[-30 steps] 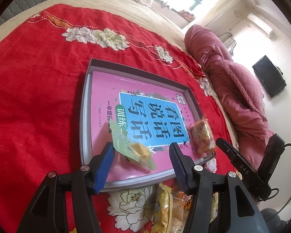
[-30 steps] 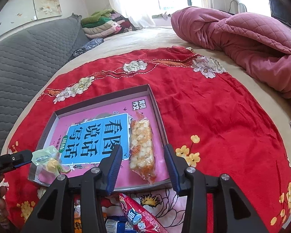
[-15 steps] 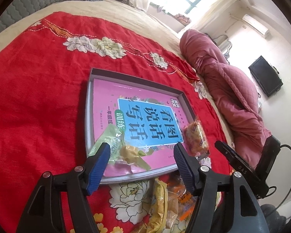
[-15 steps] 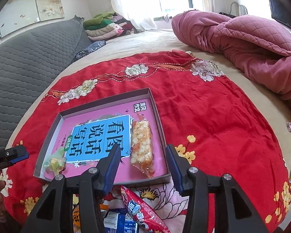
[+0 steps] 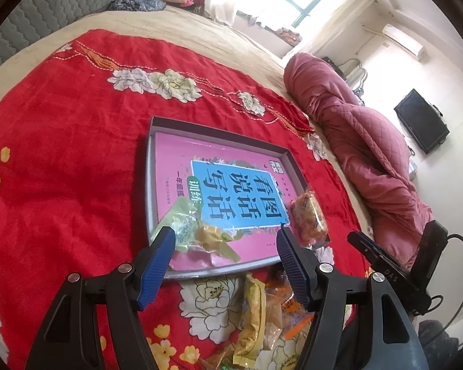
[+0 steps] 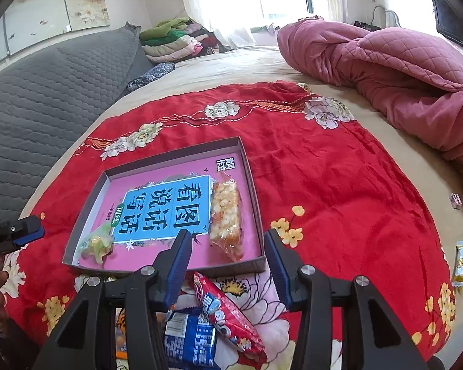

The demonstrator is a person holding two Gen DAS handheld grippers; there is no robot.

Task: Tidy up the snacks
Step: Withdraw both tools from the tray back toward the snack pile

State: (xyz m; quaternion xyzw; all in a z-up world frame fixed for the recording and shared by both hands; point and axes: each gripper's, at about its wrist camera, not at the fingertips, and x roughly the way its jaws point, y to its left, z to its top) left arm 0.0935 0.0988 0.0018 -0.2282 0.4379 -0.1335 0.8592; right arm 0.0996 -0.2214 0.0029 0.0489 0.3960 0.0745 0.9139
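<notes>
In tray [image 6: 251,172]: green candy packet [image 6: 97,244], near-left corner; orange snack bar [image 6: 225,215], right edge. Outstanding — snack pile [image 6: 213,323] beside near edge. Left gripper [image 5: 225,248], right gripper [image 6: 228,251] — wide, empty.

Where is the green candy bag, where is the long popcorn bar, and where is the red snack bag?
green candy bag [image 5: 186,226]: left wrist view, on its crinkled green wrapper.
popcorn bar [image 6: 224,212]: right wrist view, on the middle of the clear packet.
red snack bag [image 6: 228,317]: right wrist view, on its printed middle.
</notes>
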